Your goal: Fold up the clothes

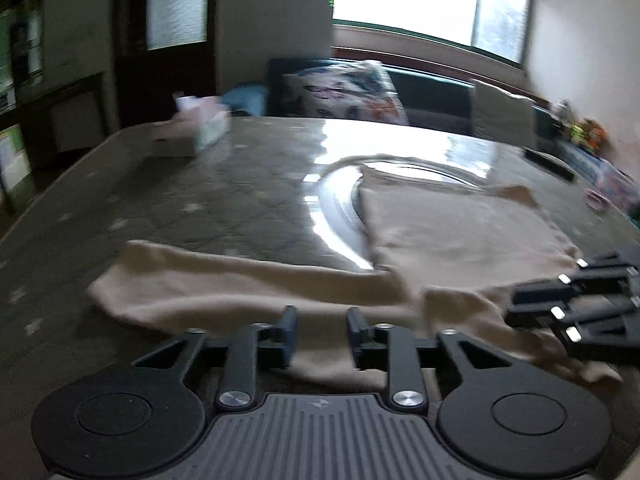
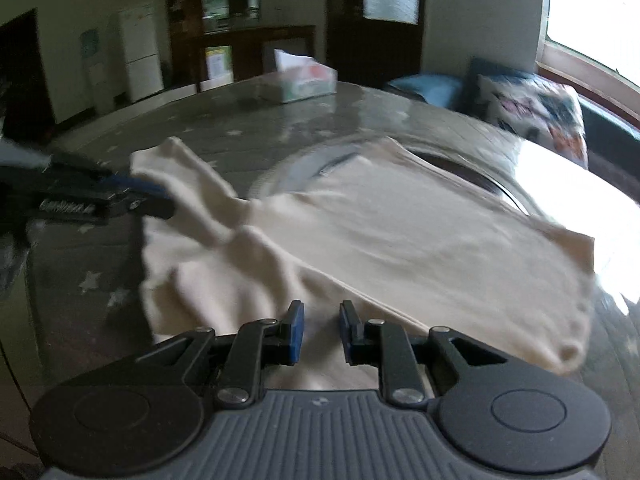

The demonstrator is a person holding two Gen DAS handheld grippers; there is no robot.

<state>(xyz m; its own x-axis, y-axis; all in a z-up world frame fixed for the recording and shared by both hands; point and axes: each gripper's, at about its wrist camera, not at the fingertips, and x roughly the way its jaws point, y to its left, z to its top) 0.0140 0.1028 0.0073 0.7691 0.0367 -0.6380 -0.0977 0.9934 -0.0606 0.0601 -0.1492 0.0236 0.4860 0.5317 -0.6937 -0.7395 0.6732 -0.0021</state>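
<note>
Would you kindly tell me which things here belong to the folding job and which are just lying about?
Part of the job:
cream garment
left gripper
right gripper

Just lying about:
tissue box
patterned cushion
white fridge

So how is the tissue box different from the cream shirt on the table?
The tissue box is small and stands up stiffly, while the cream shirt is big, soft and spread flat. The box sits alone at the table's far edge; the shirt lies near both grippers, partly over a round glass turntable. The box shows pink and green print; the shirt is plain. Both rest on the same table.
</note>
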